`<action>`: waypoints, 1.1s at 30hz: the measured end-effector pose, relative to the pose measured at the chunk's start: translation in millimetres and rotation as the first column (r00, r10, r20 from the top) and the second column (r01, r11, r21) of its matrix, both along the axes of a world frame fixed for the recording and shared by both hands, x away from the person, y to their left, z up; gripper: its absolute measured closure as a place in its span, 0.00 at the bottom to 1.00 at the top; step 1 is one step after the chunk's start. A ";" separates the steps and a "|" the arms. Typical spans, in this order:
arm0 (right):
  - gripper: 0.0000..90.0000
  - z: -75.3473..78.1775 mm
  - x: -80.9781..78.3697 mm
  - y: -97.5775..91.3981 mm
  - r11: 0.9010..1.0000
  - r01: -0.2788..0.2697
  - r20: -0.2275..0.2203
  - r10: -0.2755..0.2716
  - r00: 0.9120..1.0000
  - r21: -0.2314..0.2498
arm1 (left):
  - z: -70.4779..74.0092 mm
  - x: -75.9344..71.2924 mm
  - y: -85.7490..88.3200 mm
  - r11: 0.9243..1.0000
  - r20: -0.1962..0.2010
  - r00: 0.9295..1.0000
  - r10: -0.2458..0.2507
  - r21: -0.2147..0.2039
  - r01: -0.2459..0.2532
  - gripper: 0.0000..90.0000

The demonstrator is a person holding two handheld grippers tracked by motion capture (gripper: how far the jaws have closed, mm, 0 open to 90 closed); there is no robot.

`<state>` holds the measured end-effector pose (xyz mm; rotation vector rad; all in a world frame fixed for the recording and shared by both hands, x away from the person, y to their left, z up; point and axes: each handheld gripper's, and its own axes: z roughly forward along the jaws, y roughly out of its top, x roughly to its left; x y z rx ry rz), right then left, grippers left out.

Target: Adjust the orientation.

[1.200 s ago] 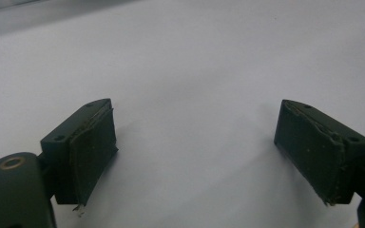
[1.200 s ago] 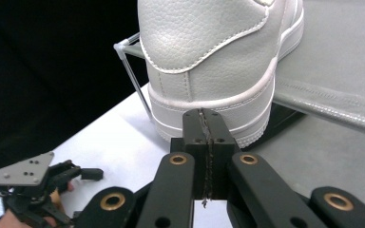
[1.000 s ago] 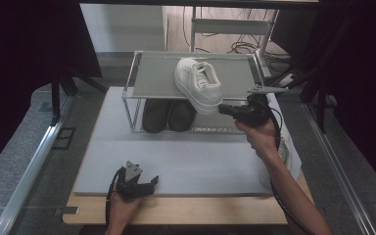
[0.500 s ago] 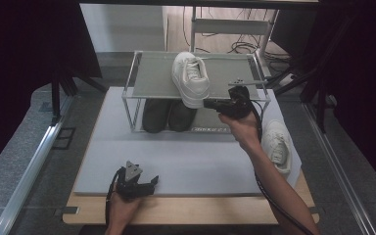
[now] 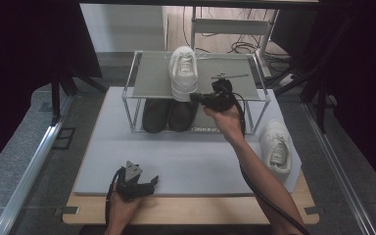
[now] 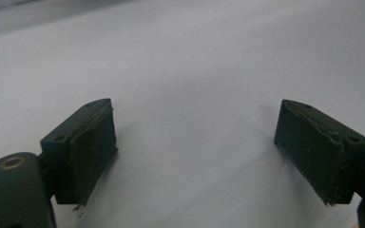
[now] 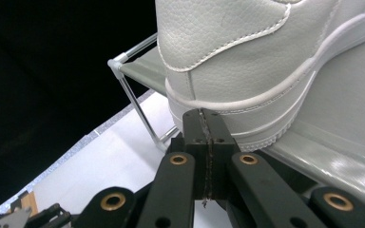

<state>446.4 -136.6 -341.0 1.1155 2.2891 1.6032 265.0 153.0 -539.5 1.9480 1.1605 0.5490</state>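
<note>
so the white sneaker (image 5: 183, 73), textured leather with stitched seams and thick sole, sat on the rack's (image 5: 147, 88) top shelf, heel overhanging; right gripper (image 5: 196, 97) closed against its heel, left gripper (image 5: 152, 182) open, empty.

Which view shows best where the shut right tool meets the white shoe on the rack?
The right gripper view: the shut right tool sits at the heel of the white shoe. The high view shows shoe and tool small, on the rack.
</note>
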 end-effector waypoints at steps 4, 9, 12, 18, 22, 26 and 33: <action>1.00 -2.1 4.4 9.8 1.000 -0.009 0.009 0.009 1.000 0.005 | 0.0 0.0 -0.1 1.000 0.000 1.000 0.000 -0.001 0.000 0.15; 1.00 -3.0 3.8 12.2 1.000 -0.011 0.011 0.011 1.000 0.008 | 0.0 -0.1 0.0 1.000 0.000 1.000 -0.001 -0.001 0.001 0.15; 0.98 -4.9 0.0 10.2 1.000 -0.010 0.006 0.010 1.000 -0.014 | 0.0 -0.1 -0.1 1.000 0.000 1.000 0.000 -0.001 0.000 0.15; 0.88 -9.1 -12.1 3.9 0.996 -0.015 0.034 0.018 0.999 -0.089 | 0.0 -0.1 -0.1 1.000 0.000 1.000 0.000 0.000 0.000 0.15; 0.77 -9.4 -22.3 -1.6 0.991 -0.016 0.075 0.026 0.997 -0.132 | -0.1 -0.1 -0.1 1.000 0.000 1.000 0.000 -0.002 0.000 0.15; 0.64 -10.4 -32.5 -8.7 0.985 -0.034 0.093 0.051 0.994 -0.172 | -0.1 -0.1 -0.1 1.000 0.001 1.000 0.000 -0.001 0.000 0.15; 0.47 -19.3 -49.1 -23.8 0.973 -0.045 0.120 0.073 0.990 -0.228 | 0.2 -0.2 0.0 1.000 -0.002 1.000 -0.001 0.002 0.001 0.15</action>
